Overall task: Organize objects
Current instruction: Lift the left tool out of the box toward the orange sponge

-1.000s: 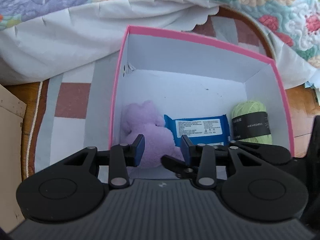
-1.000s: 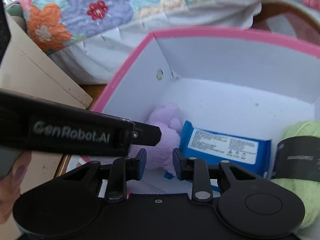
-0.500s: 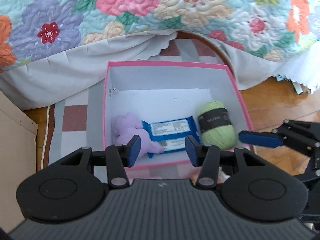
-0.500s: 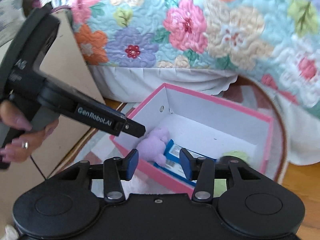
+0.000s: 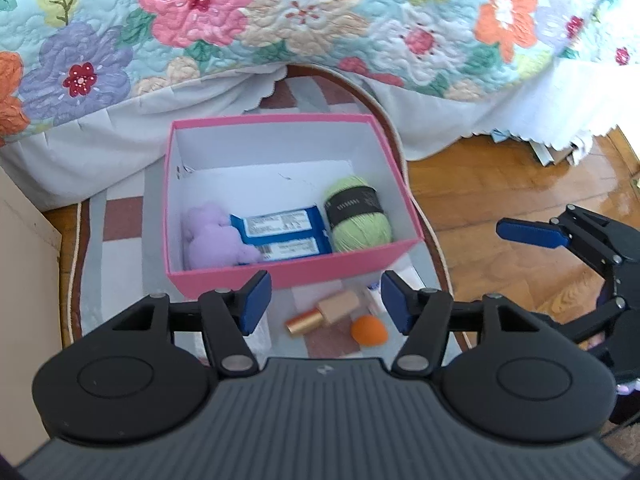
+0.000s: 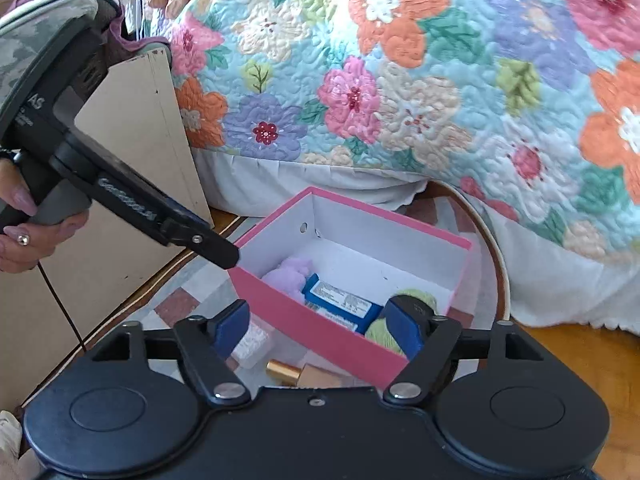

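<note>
From the left wrist camera, the left gripper (image 5: 324, 300) hangs above a patterned rug (image 5: 120, 248), its jaws opening with nothing between them. Ahead stands one pink box (image 5: 296, 268) with white inner walls, its long axis running left to right. Inside lie three kinds of thing in a row along the near wall: one lilac plush toy (image 5: 212, 236) at the left, two blue packets (image 5: 284, 232) side by side in the middle, their white labels facing up and their length running across the box, and one ball of green yarn (image 5: 360, 216) at the right, lying at a slant with a black paper band round it. The print on the labels and the band is too small to read. On the rug just in front of the box lie one bottle with a gold cap (image 5: 324, 314), its cap pointing left, and one orange sponge (image 5: 369, 330) beside it. The right gripper (image 5: 560, 264) shows at the right edge over the wooden floor (image 5: 500, 192). A floral quilt (image 5: 320, 20) hangs behind.

From the right wrist camera, the right gripper (image 6: 316, 328) has its jaws opening wide and empty. The box (image 6: 320, 336) sits cornerwise just beyond. A hand (image 6: 28, 236) holds the left gripper (image 6: 216, 250) at the left, its tip over the box's near corner; the lettering on it is blurred.
</note>
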`<state>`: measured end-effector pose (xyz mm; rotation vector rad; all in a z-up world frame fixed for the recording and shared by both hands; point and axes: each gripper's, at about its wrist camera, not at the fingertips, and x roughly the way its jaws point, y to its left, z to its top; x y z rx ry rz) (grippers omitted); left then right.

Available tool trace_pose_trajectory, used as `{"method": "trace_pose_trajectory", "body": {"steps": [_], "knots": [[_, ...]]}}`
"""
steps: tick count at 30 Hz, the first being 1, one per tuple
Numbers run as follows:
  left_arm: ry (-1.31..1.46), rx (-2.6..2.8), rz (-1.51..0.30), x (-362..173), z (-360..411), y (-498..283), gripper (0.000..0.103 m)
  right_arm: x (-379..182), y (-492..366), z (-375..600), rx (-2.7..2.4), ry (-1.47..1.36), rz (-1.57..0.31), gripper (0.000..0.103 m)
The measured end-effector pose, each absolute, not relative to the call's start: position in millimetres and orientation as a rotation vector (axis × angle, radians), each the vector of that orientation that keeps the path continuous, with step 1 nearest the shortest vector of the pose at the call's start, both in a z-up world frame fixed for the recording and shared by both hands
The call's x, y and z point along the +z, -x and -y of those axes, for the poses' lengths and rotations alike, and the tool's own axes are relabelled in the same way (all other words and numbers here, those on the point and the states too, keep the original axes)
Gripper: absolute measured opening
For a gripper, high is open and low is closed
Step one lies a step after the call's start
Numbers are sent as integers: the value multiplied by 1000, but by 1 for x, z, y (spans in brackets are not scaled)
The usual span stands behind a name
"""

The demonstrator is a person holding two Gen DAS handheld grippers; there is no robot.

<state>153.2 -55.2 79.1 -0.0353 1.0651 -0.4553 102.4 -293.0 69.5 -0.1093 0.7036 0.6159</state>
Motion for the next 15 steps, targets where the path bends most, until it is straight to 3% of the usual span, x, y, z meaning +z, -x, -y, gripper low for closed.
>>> {"method": "trace_pose_trajectory", "body": {"steps": [15], "knots": [[39, -583, -1171, 20, 101, -134, 63, -21, -78, 299, 523, 4, -767, 87]]}}
